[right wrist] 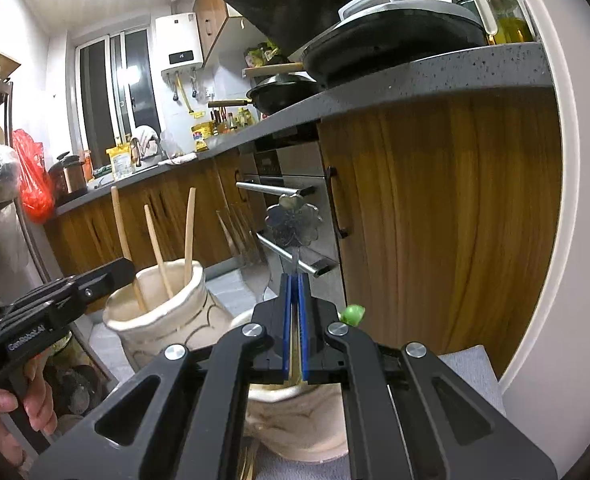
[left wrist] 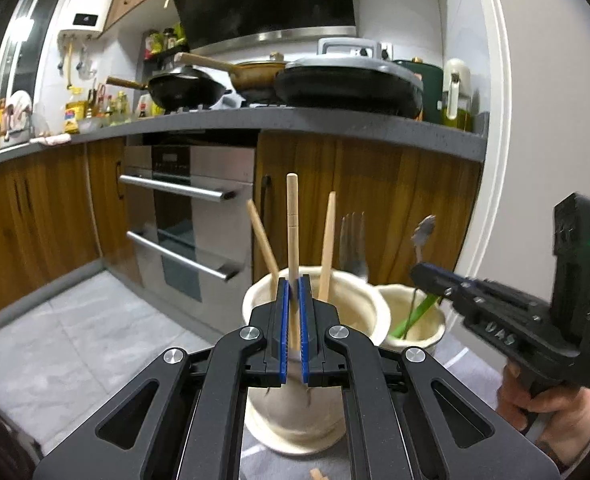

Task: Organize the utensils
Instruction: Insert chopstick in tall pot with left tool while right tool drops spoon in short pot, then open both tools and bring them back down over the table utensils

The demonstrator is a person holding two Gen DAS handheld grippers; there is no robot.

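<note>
We see a kitchen: grey countertop [left wrist: 335,124] carrying pans, wood cabinets, steel oven [left wrist: 191,216], tiled floor. 2 cream jars stand on a grey cloth [right wrist: 467,368]. Our left gripper [left wrist: 293,280] pinches a wooden chopstick [left wrist: 292,224], upright, over the larger jar [left wrist: 355,296]. Our right gripper [right wrist: 295,280] clamps a flower-headed metal spoon [right wrist: 293,220], head up, over the smaller jar [right wrist: 295,420].

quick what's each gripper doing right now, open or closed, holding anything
Left gripper: jaws closed on a wooden chopstick over the larger cream pot.
Right gripper: jaws closed on a flower-shaped metal spoon.
</note>
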